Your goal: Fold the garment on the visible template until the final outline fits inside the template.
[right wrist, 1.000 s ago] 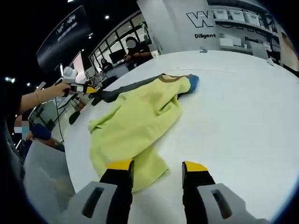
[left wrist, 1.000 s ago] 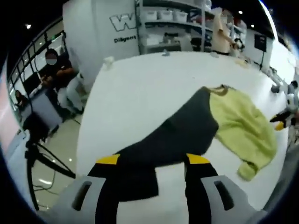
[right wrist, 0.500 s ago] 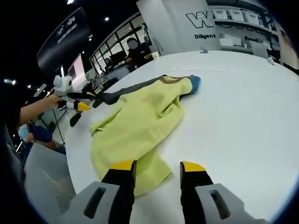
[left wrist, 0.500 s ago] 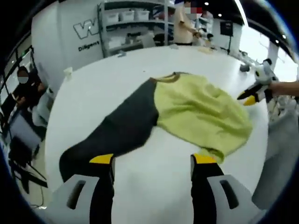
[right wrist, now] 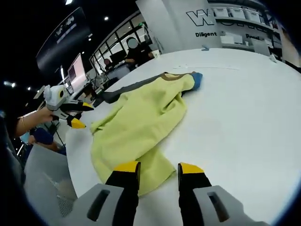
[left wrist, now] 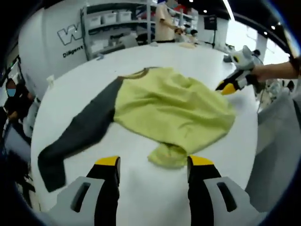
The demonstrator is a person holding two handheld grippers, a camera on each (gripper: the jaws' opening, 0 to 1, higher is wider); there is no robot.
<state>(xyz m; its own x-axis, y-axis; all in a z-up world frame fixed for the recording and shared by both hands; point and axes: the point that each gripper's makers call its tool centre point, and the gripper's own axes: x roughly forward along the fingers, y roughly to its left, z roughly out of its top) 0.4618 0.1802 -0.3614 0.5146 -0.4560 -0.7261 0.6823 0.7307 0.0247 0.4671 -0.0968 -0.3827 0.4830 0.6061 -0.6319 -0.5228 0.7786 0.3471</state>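
White desk [left wrist: 155, 197] bare around garment [left wrist: 174, 108], which lies spread and rumpled at desk's middle, dark sleeve [left wrist: 75, 136] stretched out. Left tool [left wrist: 151, 165] gapes empty near yellow cuff [left wrist: 167, 155]. Right tool [right wrist: 153, 169] narrower, empty, over hem. Advice: pinch cuff low, fold inward smoothly.
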